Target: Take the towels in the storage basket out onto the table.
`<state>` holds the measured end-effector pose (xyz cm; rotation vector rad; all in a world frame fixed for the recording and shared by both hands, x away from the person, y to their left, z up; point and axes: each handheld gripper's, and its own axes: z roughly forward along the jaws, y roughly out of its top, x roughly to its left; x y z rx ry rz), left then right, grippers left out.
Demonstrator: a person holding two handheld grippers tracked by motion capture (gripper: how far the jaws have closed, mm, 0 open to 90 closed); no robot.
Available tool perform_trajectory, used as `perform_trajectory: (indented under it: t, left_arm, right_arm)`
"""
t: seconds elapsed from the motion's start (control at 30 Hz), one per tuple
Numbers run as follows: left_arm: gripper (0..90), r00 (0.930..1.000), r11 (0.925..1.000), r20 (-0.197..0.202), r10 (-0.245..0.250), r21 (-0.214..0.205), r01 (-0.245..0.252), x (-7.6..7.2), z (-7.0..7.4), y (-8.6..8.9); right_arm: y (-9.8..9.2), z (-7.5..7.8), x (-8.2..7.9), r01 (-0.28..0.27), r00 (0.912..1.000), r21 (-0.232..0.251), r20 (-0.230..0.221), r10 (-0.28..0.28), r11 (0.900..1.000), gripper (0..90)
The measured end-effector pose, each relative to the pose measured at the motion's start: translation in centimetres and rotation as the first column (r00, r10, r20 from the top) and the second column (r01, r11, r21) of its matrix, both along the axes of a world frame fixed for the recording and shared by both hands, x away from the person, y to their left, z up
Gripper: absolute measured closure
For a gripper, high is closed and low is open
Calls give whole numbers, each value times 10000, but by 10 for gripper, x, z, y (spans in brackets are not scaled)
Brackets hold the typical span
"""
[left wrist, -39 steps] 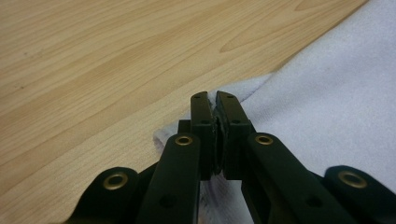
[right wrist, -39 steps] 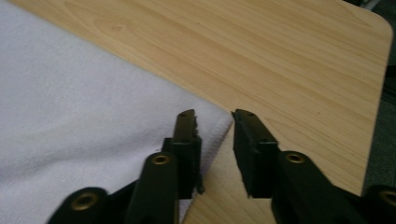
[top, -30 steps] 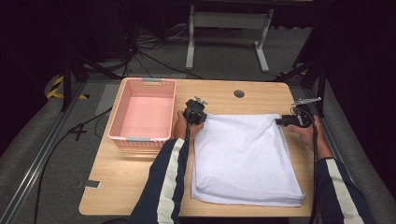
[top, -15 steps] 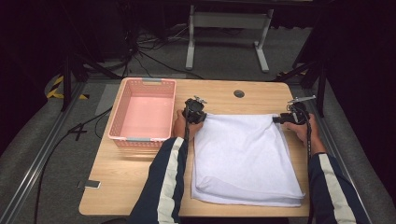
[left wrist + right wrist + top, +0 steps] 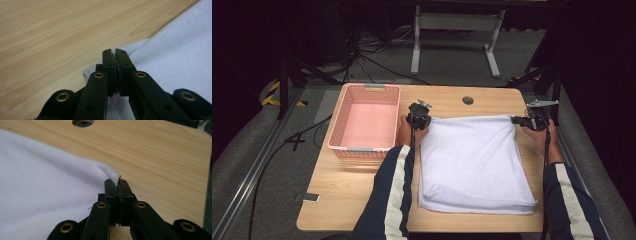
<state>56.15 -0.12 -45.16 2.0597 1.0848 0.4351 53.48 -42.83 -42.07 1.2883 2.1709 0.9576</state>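
A white folded towel (image 5: 474, 160) lies flat on the right half of the wooden table (image 5: 352, 195). My left gripper (image 5: 430, 120) is at its far left corner. In the left gripper view the jaws (image 5: 114, 51) have just closed and are shut on that corner of the towel (image 5: 175, 45). My right gripper (image 5: 516, 120) is at the far right corner. Its jaws (image 5: 115, 181) have also just closed, and a tuft of the towel (image 5: 37, 182) is pinched between the tips. Both corners rest low, near the tabletop.
A pink plastic basket (image 5: 364, 122) stands empty at the table's far left, close to my left hand. A round cable hole (image 5: 468, 100) is in the table beyond the towel. A small flat device (image 5: 307, 197) lies at the front left. Cables and a metal stand are on the floor behind.
The right gripper has shifted slightly at the towel's far right corner. The left hand has stayed in place at the far left corner.
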Motion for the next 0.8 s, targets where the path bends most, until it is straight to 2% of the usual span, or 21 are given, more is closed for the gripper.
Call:
perform_trajectory:
  t: [0.1,0.13,0.17,0.23,0.3,0.37,0.47,0.53,0.57,0.63,0.67,0.7,0.73,0.77,0.8]
  left_arm:
    - [871,9995,9991,323,-74,-408,87,0,11,-2]
    - [871,9989,9992,446,-114,-365,131,-1,17,-3]
    - [871,9985,9986,540,-62,-515,90,-2,19,-6]
    - [873,9974,9987,665,-271,-410,298,-5,28,-8]
    - [874,9970,9977,691,-340,-564,379,-8,32,-9]
    - [876,9958,9971,741,-536,-499,574,-13,37,-9]
    - [877,9945,9951,768,-717,-628,765,-22,42,-9]
    - [877,9916,9939,938,-885,-581,942,-30,48,-9]
    - [878,9901,9924,1046,-940,-696,1016,-35,51,-9]
    - [878,9857,9879,1148,-1231,-806,1327,-44,58,-11]
    - [878,9799,9852,1359,-1458,-699,1563,-52,64,-12]
    - [878,9771,9831,1469,-1542,-760,1665,-57,68,-12]
    - [878,9704,9757,1607,-1804,-955,1972,-67,76,-10]
    - [878,9654,9702,1741,-1943,-1114,2154,-73,79,-8]
    - [878,9585,9645,1892,-2131,-1158,2373,-80,83,-5]
  right_arm:
    - [-1,8,-3,-91,9992,-118,377,95,9999,887]
    - [0,10,-5,-104,9988,18,488,103,9999,887]
    - [0,12,-6,-144,9979,87,625,138,9999,887]
    - [0,15,-7,-221,9969,144,757,210,9997,887]
    - [-1,17,-9,-340,9962,151,808,327,9993,887]
    - [-1,22,-12,-513,9949,373,892,479,9980,887]
    - [-1,27,-17,-737,9934,471,919,692,9962,887]
    - [1,32,-24,-1030,9903,473,988,980,9936,887]
    - [1,35,-28,-1174,9871,427,1149,1119,9922,887]
    - [1,41,-37,-1466,9825,552,1243,1389,9877,887]
    - [1,42,-40,-1582,9801,547,1302,1500,9859,887]
    - [1,45,-47,-1761,9760,484,1383,1680,9832,887]
    - [0,47,-51,-1887,9737,600,1416,1788,9802,887]
    - [-1,50,-59,-2194,9661,708,1550,2066,9731,887]
    - [-1,52,-64,-2319,9624,706,1618,2183,9702,886]
